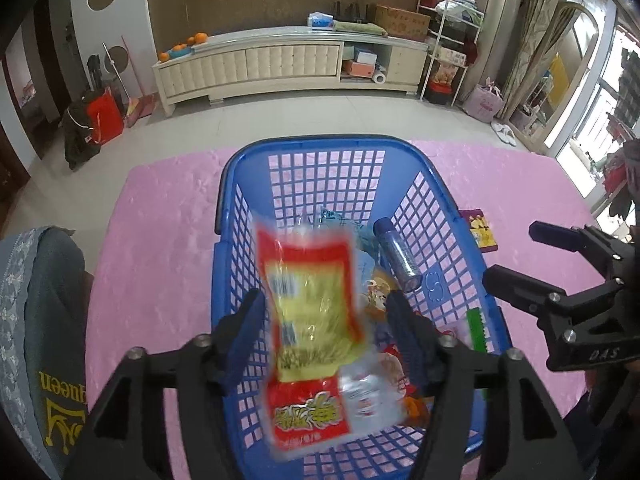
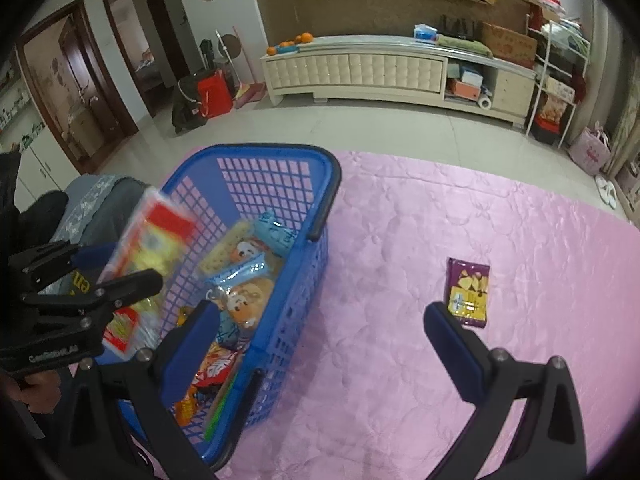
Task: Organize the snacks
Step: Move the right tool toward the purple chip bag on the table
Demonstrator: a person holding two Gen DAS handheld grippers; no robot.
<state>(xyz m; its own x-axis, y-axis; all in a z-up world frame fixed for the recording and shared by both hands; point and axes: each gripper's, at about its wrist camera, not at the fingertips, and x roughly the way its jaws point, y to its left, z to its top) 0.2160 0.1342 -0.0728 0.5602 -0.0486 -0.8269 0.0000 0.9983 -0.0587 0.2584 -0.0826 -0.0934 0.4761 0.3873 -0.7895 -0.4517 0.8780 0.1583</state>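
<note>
A blue plastic basket [image 1: 248,184] stands on the pink cloth, holding several snack packs and a bottle [image 1: 396,252]. It also shows in the right wrist view [image 2: 280,160]. A red and yellow snack bag [image 1: 312,320] is blurred between the spread fingers of my left gripper [image 1: 324,312], above the basket; neither finger touches it. The bag also shows in the right wrist view [image 2: 156,240]. My right gripper [image 2: 320,328] is open and empty, to the right of the basket. A purple snack pack [image 2: 468,292] lies on the cloth just beyond its right finger.
The pink cloth [image 2: 400,240] covers the work surface. A grey garment with yellow lettering [image 1: 44,320] lies left of the basket. Beyond the cloth's far edge are a tiled floor and a long white cabinet [image 1: 288,64].
</note>
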